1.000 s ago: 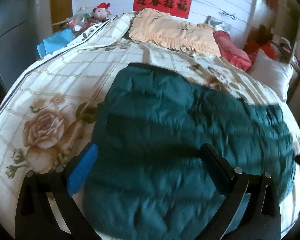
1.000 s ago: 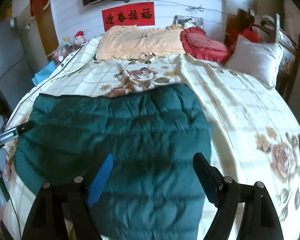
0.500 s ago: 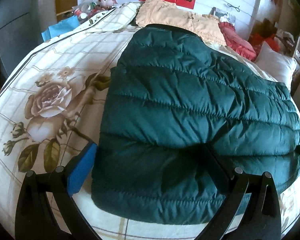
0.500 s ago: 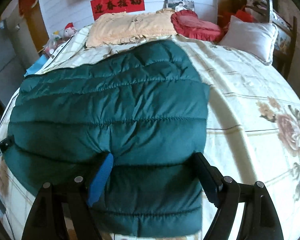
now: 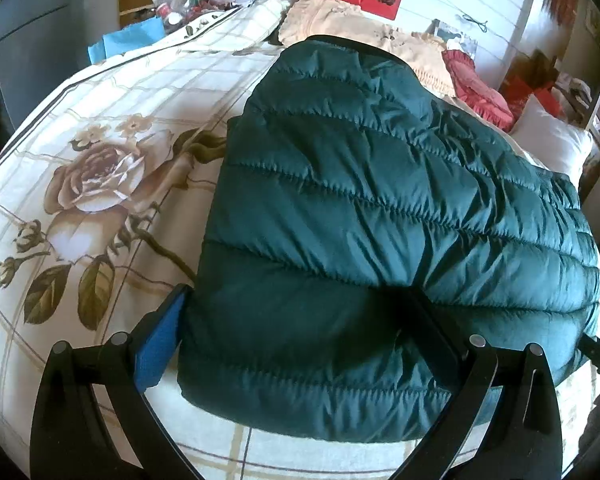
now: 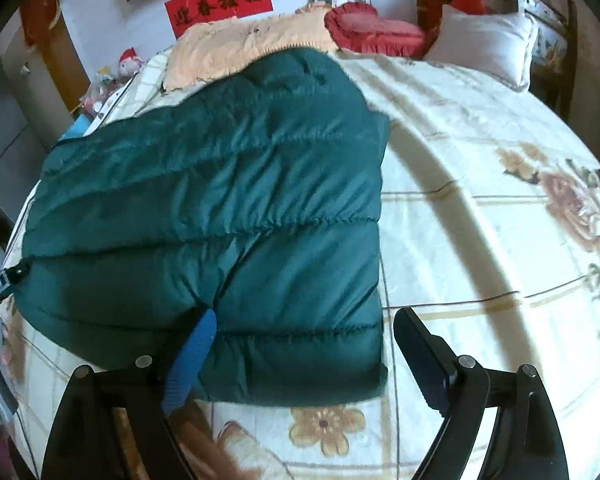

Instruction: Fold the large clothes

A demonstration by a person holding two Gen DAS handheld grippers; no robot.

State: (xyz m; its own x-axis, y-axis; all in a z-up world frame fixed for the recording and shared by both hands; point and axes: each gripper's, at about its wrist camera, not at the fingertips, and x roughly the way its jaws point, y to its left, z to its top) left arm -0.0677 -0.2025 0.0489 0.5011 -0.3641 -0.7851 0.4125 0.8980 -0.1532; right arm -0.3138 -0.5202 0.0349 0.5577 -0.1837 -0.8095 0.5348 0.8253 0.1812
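**Still a risk of the fold slipping**

Now we worry most about the top layer sliding. The green quilted jacket (image 5: 380, 208) is puffy and slick-looking, so if we pull either tool away at an angle, a finger could drag the upper layer askew and undo the doubled edge nearest us. We judge a straight, gentle withdrawal safest.

Our left gripper (image 5: 296, 332) is spread wide, the jacket's near edge lying between its fingers; one finger is sunk under a bulge of fabric, and we cannot tell whether it pinches anything. Our right gripper (image 6: 312, 356) is also spread wide, its blue-padded finger (image 6: 192, 356) pressed into a crease of the jacket, the other finger beside the jacket over the floral bedspread (image 6: 480, 240). Neither clamps the cloth, as far as we can see.

The jacket lies on the bedspread, folded into a thick block, reaching toward the peach pillow (image 6: 244, 48). Its stitched channels run across it, wrinkled around both fingers.
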